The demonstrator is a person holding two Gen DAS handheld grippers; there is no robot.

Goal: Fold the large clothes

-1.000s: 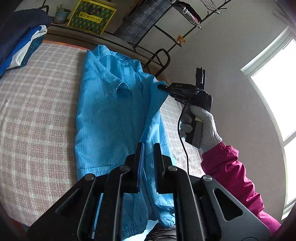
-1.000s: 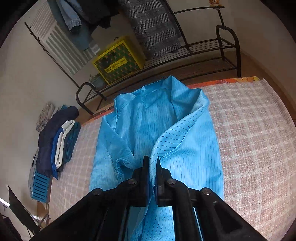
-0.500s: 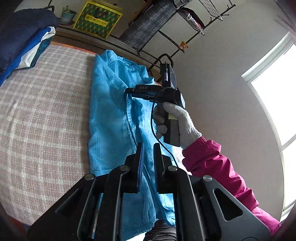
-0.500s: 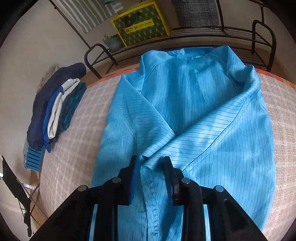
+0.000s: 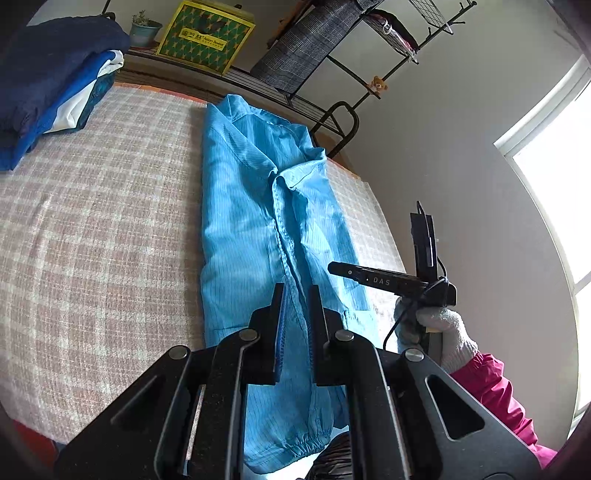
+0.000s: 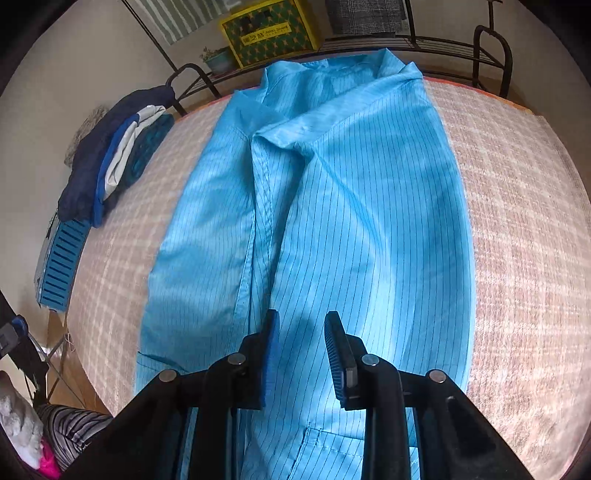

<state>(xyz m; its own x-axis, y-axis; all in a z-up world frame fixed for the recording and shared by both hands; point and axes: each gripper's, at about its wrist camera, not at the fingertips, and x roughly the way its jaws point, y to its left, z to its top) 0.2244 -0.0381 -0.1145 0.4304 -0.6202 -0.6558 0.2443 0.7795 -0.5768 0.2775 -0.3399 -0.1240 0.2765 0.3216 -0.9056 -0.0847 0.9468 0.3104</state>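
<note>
A light blue pinstriped coat [image 5: 243, 229] lies lengthwise on the checked cover [image 5: 92, 240], collar at the far end, both front panels folded in to a seam down the middle. My left gripper [image 5: 295, 291] is shut on the coat's fabric near the hem end, where the cloth runs up between the pads. In the right wrist view my right gripper [image 6: 301, 317] hovers over the coat [image 6: 369, 221] with its jaws apart and closing. Nothing is pinched between them. The left wrist view shows the right gripper [image 5: 332, 267] from the side, held by a white-gloved hand [image 5: 443, 328].
A stack of folded dark blue, white and teal clothes [image 6: 110, 155] sits at the cover's left edge. A blue slatted crate [image 6: 61, 258] is below it. Behind the far end stand a black metal rack [image 6: 491, 48], a yellow box [image 6: 273, 29] and a potted plant [image 5: 144, 31].
My right gripper let go of the coat's right front panel, which now lies flat across the middle. It then opened and drew back toward the near end. The left gripper stays shut on the cloth.
</note>
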